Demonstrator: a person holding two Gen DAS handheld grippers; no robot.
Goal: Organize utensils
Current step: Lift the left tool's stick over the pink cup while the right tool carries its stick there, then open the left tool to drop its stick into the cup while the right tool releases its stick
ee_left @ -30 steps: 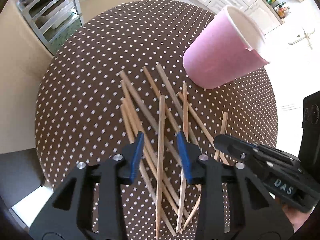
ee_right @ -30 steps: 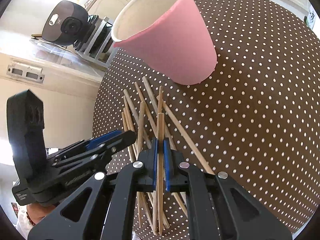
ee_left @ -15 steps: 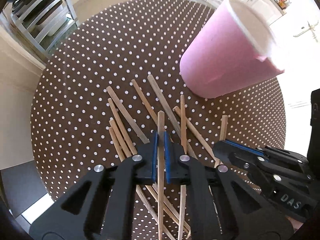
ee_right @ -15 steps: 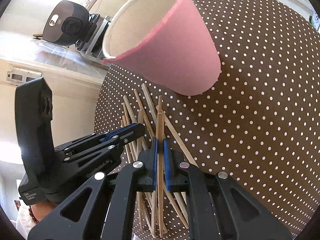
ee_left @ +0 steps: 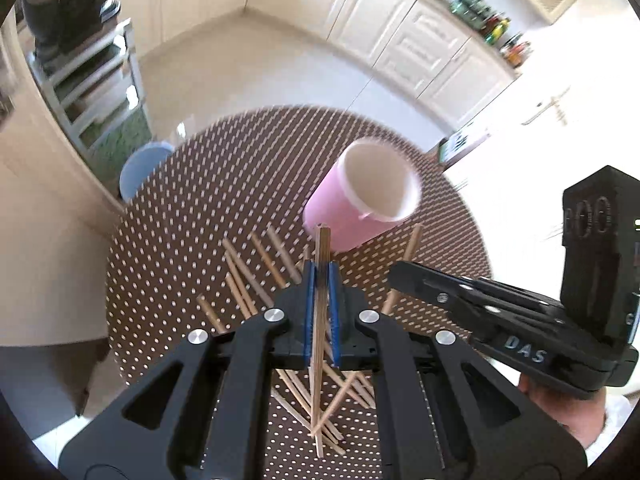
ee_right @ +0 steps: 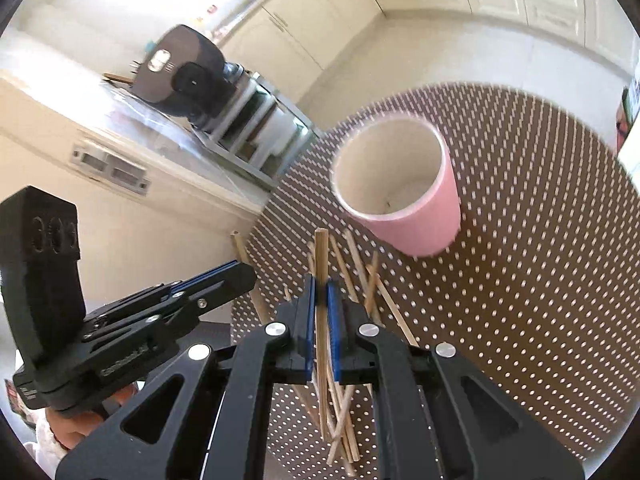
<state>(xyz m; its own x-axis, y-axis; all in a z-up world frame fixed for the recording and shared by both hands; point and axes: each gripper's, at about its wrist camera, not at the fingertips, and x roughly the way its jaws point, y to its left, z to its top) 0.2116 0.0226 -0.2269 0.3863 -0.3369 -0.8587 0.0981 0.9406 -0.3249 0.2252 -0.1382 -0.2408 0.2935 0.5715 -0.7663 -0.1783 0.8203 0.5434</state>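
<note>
Table: round, covered in a brown cloth with white dots (ee_left: 192, 216), seen from above in both wrist views.
Cup: pink paper cup (ee_left: 352, 220) stands upright on the cloth, its white inside showing and nothing visible in it; in the right wrist view the same cup (ee_right: 424, 220) sits beyond the gripper tips.
Loose sticks: pile of wooden chopsticks (ee_left: 256, 276) lies crossed on the cloth on the near side of the cup, some reaching close to its base without clearly touching.
Left gripper (ee_left: 320, 276): jaws pressed together on one chopstick, the left stick (ee_left: 322, 248), which runs between the blue pads and pokes out ahead, its tip overlapping the cup's lower wall in this view; its lower end hangs down among the pile.
Right gripper (ee_right: 320, 292): jaws likewise clamped on a single chopstick, the right stick (ee_right: 320, 256), which rises past the pads toward the cup's near side.
Cross views: the right gripper appears from the side at the right of the left wrist view, its stick slanting up toward the cup; the left gripper shows at the lower left of the right wrist view, its stick jutting up past the table edge.
Height: both held sticks look lifted clear of the cloth at their upper ends; whether the lower ends touch the pile cannot be told.
Surroundings: white kitchen cabinets (ee_left: 404, 40), a metal rack (ee_left: 96, 92), a blue stool (ee_left: 140, 168) by the table.
</note>
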